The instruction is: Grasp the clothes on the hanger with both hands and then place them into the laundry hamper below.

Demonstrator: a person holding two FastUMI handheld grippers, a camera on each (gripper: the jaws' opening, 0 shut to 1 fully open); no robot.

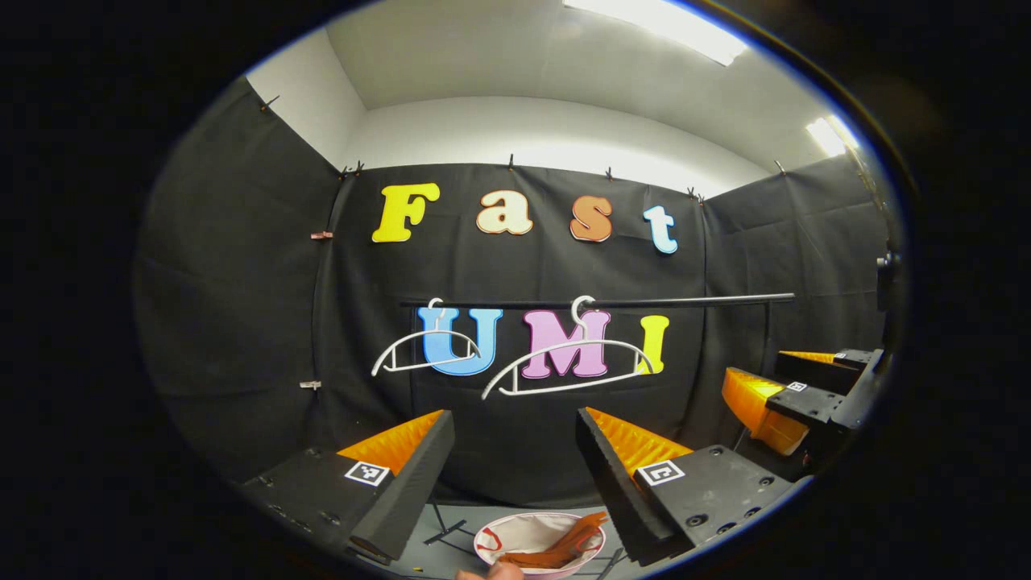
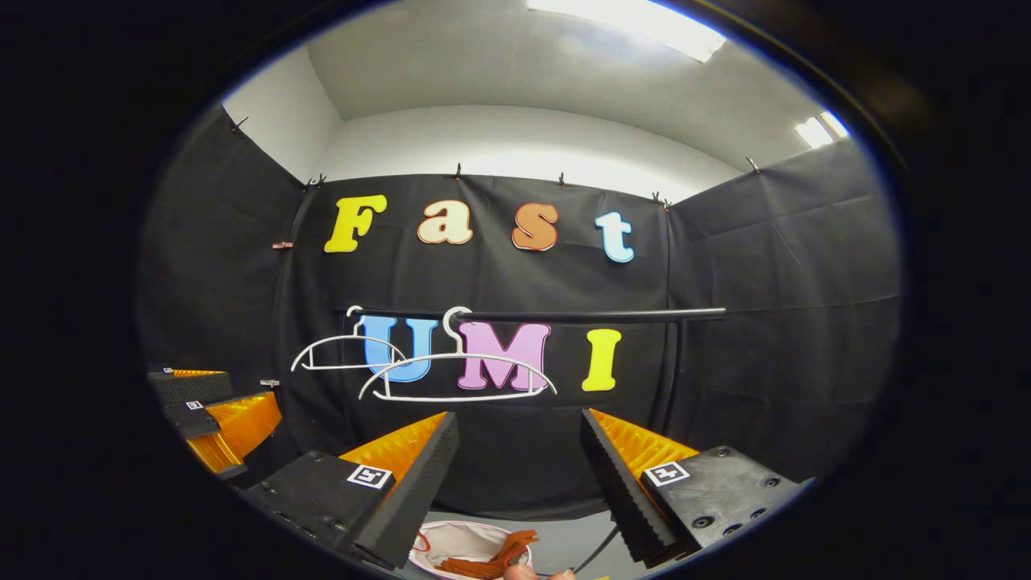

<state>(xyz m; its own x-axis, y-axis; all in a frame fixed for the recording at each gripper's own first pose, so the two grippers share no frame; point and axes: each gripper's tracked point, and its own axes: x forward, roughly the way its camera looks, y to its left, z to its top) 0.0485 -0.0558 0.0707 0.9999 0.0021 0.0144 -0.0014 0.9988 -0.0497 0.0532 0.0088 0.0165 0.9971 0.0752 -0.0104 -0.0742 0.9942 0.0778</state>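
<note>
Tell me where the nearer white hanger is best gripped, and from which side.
Probably the upright neck under the hook of the nearer white hanger, approached from the front. It hangs empty, broadside, on the rail, and the fingers of the open left gripper, side by side, suit a vertical stem.

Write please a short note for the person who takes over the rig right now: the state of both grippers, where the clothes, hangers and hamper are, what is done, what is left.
Left gripper: open, holding nothing, pointing toward the rail.
Right gripper: open, holding nothing; it is also seen at the right in the left gripper view.
Hangers: two white hangers hang bare on the black rail.
Clothes: an orange garment lies in the laundry hamper below, on the floor.
Done: the garment seems to be off the hanger and in the hamper.
Left: nothing obvious; perhaps check that the garment sits fully inside, as one end reaches the rim.
</note>
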